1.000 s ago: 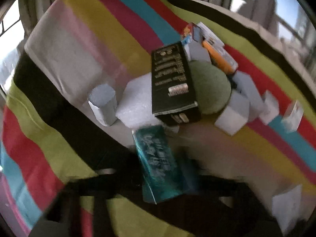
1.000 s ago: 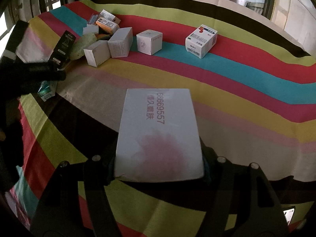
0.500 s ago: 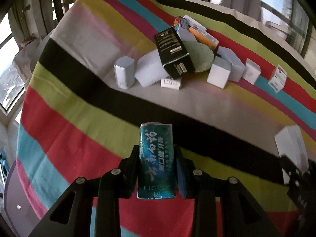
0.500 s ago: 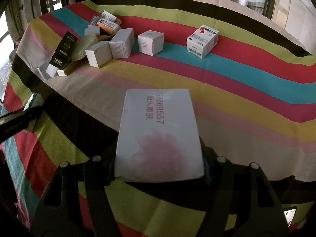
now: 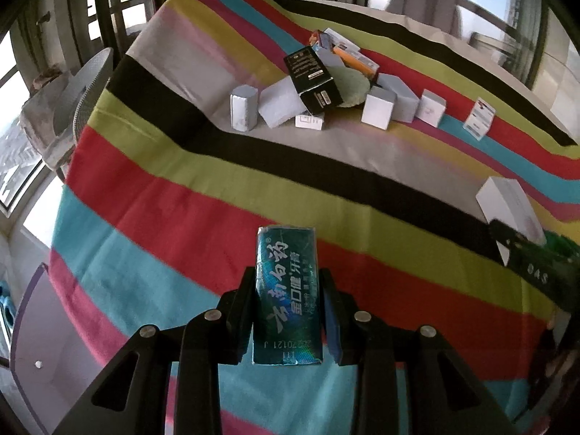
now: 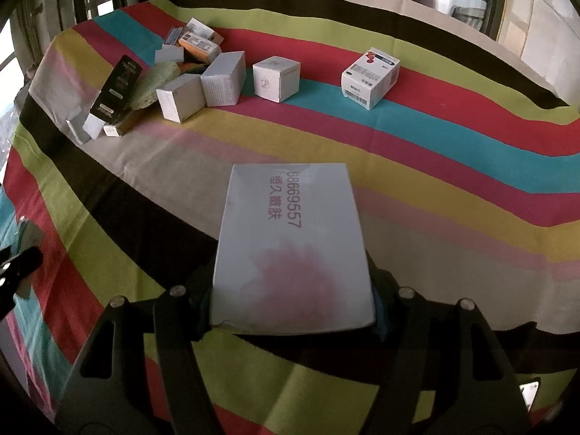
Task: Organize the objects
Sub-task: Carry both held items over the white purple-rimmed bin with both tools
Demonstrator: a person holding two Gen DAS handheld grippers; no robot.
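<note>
Barely begun: both tools loaded, nothing sorted.
Left tool point(image 5: 288, 311) pinching teal box point(image 5: 286, 297); right tool point(image 6: 291, 286) pinching white box point(image 6: 291, 243); cluttered pile point(image 6: 174, 79) upper left, untouched.

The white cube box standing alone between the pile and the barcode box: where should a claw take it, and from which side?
Take the white cube box from above, pads on two opposite flat walls. It stands upright and apart from its neighbours, so both sides are free.
</note>
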